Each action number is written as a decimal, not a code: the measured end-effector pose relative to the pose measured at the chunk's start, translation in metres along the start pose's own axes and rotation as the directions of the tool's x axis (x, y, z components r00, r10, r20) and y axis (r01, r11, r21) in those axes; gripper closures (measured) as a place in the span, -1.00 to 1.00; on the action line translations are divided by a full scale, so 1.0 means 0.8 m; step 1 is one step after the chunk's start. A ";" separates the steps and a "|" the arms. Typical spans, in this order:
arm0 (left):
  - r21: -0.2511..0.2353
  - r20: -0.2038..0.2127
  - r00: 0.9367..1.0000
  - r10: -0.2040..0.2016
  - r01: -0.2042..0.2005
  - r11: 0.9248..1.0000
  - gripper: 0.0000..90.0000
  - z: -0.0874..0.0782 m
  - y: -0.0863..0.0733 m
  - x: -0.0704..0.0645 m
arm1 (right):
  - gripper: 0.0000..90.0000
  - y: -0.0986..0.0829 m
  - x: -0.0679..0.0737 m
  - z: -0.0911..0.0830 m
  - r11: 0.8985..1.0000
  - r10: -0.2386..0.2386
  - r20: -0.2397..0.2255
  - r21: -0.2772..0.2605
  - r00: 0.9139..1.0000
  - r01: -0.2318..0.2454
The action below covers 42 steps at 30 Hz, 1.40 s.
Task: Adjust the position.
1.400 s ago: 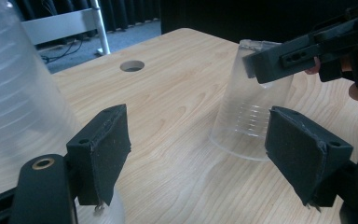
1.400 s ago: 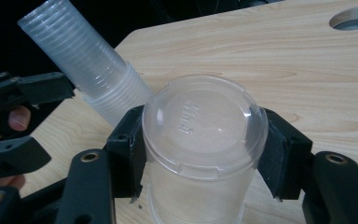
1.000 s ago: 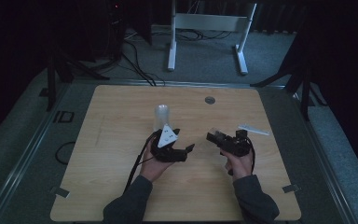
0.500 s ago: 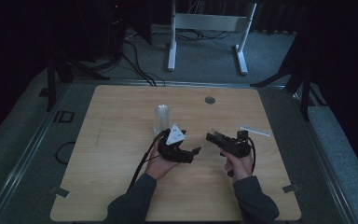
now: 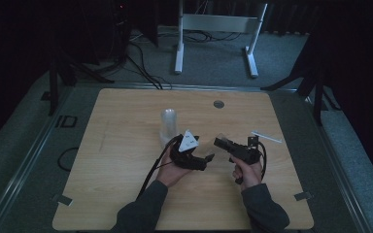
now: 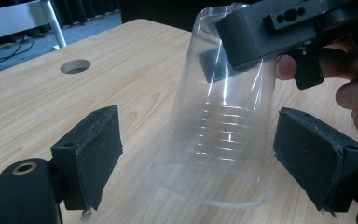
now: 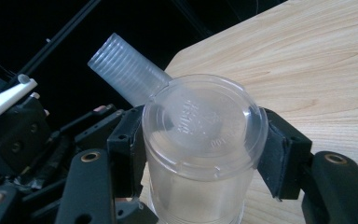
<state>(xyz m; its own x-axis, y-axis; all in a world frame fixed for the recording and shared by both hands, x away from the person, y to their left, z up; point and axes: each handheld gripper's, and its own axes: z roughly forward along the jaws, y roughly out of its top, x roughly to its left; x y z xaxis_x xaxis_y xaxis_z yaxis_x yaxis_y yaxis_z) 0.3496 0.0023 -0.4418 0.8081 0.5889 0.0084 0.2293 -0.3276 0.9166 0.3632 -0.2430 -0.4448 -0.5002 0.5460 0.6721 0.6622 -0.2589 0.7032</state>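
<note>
Right gripper (image 7: pixel 200 158) pads clamp the inverted clear cup (image 7: pixel 200 140); left gripper (image 6: pixel 214 158) pads stand apart, flanking it without contact.

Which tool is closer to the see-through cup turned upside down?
Right. The right tool has its pads pressed on the upside-down cup near its base. The left tool is open, one pad on each side of the cup's rim, with gaps on both sides.

Wooden table (image 5: pixel 126 160) bears cup stack (image 5: pixel 168 127) and straw (image 5: pixel 266 137).
</note>
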 end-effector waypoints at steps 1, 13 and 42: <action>0.000 0.000 1.000 0.000 0.000 1.000 -0.66 0.000 0.000 0.000 | -0.09 0.000 0.000 0.000 1.000 0.000 0.000 0.000 1.000 0.000; -0.008 0.010 1.000 0.007 -0.006 1.000 -0.65 0.011 -0.001 -0.008 | -0.09 -0.001 -0.004 0.001 0.998 0.055 -0.028 -0.013 0.998 -0.055; 0.025 0.001 1.000 0.026 -0.026 0.999 -0.41 0.028 -0.009 -0.016 | -0.10 -0.003 -0.015 -0.002 0.992 0.127 -0.068 -0.019 0.990 -0.128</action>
<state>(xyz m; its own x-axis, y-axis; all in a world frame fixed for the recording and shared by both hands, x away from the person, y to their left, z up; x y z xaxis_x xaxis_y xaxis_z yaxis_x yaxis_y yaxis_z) 0.3499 -0.0193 -0.4573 0.8147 0.5790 0.0319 0.2211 -0.3611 0.9059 0.3665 -0.2497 -0.4543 -0.4488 0.4537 0.7699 0.7103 -0.3416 0.6154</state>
